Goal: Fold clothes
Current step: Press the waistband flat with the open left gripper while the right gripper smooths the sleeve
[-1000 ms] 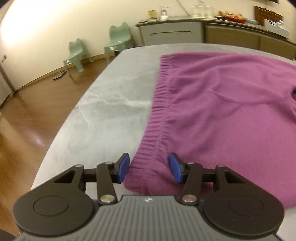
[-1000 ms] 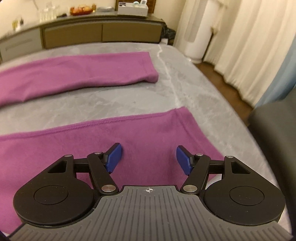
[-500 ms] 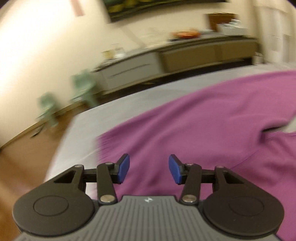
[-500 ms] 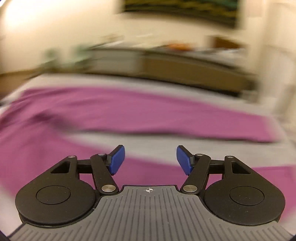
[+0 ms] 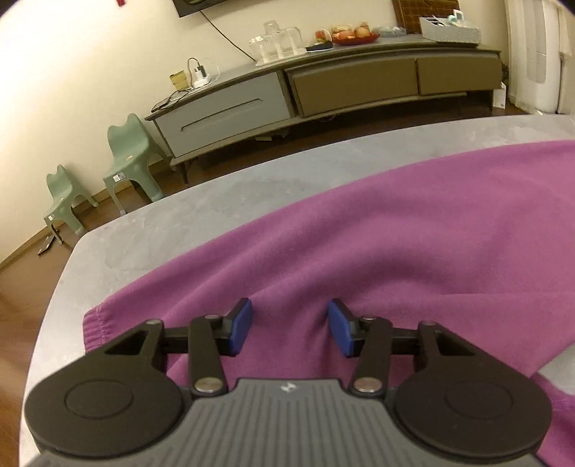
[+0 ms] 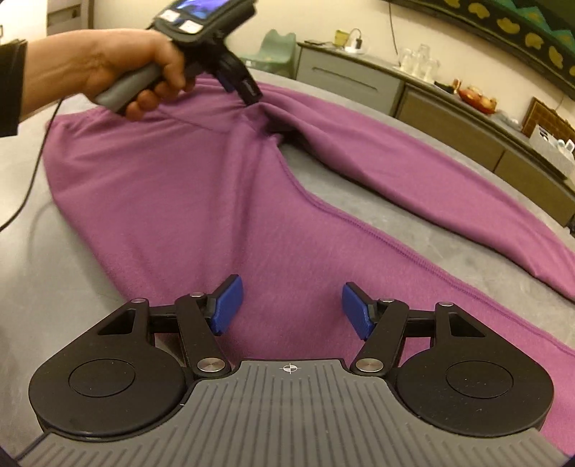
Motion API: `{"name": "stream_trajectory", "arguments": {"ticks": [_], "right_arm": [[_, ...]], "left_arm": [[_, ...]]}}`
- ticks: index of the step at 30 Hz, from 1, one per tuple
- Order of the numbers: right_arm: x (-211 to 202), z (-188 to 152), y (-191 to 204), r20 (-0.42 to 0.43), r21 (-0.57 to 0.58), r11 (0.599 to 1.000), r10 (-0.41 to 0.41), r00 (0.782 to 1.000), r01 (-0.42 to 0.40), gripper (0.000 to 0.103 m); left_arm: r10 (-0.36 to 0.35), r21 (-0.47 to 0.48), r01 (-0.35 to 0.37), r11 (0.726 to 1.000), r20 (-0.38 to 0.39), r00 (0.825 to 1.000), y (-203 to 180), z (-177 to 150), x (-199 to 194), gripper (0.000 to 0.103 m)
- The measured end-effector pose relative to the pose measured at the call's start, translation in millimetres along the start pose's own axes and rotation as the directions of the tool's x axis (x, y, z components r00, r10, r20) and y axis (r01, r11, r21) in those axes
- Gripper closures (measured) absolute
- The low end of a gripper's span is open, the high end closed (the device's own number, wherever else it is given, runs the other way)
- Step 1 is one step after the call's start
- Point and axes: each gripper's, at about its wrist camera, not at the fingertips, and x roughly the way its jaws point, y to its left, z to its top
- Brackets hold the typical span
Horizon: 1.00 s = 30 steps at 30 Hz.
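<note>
I am working in a home living room: a long low sideboard (image 5: 323,89) against a cream wall carries upturned glasses (image 5: 275,43), a bowl of fruit (image 5: 354,34) and a plugged-in charger (image 5: 199,73) (cable trailing), with two small green children's chairs (image 5: 131,161) on wooden flooring (image 5: 21,298).

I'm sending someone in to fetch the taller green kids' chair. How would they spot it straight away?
Start from the long low sideboard against the cream wall, past the grey table with the purple trousers. Off its grey-drawer end, on the wooden floor, stand two mint-green plastic chairs. The taller green chair is the one nearest the sideboard; the smaller green chair stands farther along the wall.
</note>
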Motion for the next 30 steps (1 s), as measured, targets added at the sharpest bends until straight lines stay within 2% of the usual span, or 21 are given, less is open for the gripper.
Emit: {"name": "stream_trajectory", "arguments": {"ticks": [1, 4, 6, 8, 9, 10, 13, 17, 19, 21, 25, 27, 30], "right_arm": [[1, 0, -2, -0.001, 0.01, 1.0, 0.004, 1.0, -0.004, 0.034], [5, 0, -6, -0.005, 0.038, 0.999, 0.015, 1.0, -0.015, 0.025], [6, 0, -7, -0.008, 0.048, 0.999, 0.016, 1.0, -0.016, 0.025], [6, 0, -3, -0.006, 0.021, 1.0, 0.002, 1.0, -0.002, 0.026], [5, 0, 0, -0.005, 0.007, 1.0, -0.006, 1.0, 0.006, 0.026], [4, 0, 3, -0.005, -0.001, 1.0, -0.012, 1.0, 0.012, 0.026], [-1, 2, -4, -0.002, 0.025, 1.0, -0.004, 1.0, 0.004, 0.026], [-11, 4, -31, 0.006, 0.114, 0.993, 0.033, 0.999, -0.034, 0.027], [-16, 6, -44, 0.012, 0.158, 0.986, 0.051, 0.999, -0.053, 0.027], [-30, 6, -71, 0.038, 0.207, 0.978, 0.006, 0.999, -0.014, 0.026], [-56, -14, -145, 0.016, 0.355, 0.926, -0.141, 0.99, 0.126, 0.025], [-62, -32, -177, -0.037, 0.408, 0.89, -0.208, 0.977, 0.205, 0.025], [-68, -70, -221, -0.148, 0.462, 0.829, -0.281, 0.948, 0.317, 0.025]], "left_arm": [[-0.014, 0.023, 0.013, 1.0, 0.016, 1.0, -4, -3, -8, 0.061], [-0.129, 0.097, 0.123, 0.988, 0.068, 0.989, -20, -3, -35, 0.059], [-0.164, 0.141, 0.154, 0.978, 0.057, 0.985, -38, -4, -28, 0.059], [-0.094, 0.169, 0.085, 0.982, 0.047, 0.994, -57, -7, -2, 0.056], [-0.058, 0.16, 0.044, 0.986, 0.087, 0.994, -61, -7, 5, 0.054], [-0.06, 0.129, 0.048, 0.99, 0.087, 0.994, -54, -7, 0, 0.048], [-0.064, 0.035, 0.061, 0.998, 0.086, 0.994, -34, -8, -14, 0.056], [-0.069, -0.09, 0.077, 0.993, 0.084, 0.994, -8, -10, -32, 0.054], [-0.035, -0.124, 0.044, 0.991, 0.072, 0.997, 20, -43, -55, 0.054], [-0.001, -0.158, 0.01, 0.987, 0.058, 0.998, 48, -76, -78, 0.053], [0.029, -0.25, -0.048, 0.967, -0.083, 0.996, 92, -147, -83, 0.054], [0.029, -0.279, -0.066, 0.958, -0.136, 0.99, 107, -176, -81, 0.054], [0.032, -0.3, -0.067, 0.952, -0.12, 0.992, 120, -192, -84, 0.049]]}}
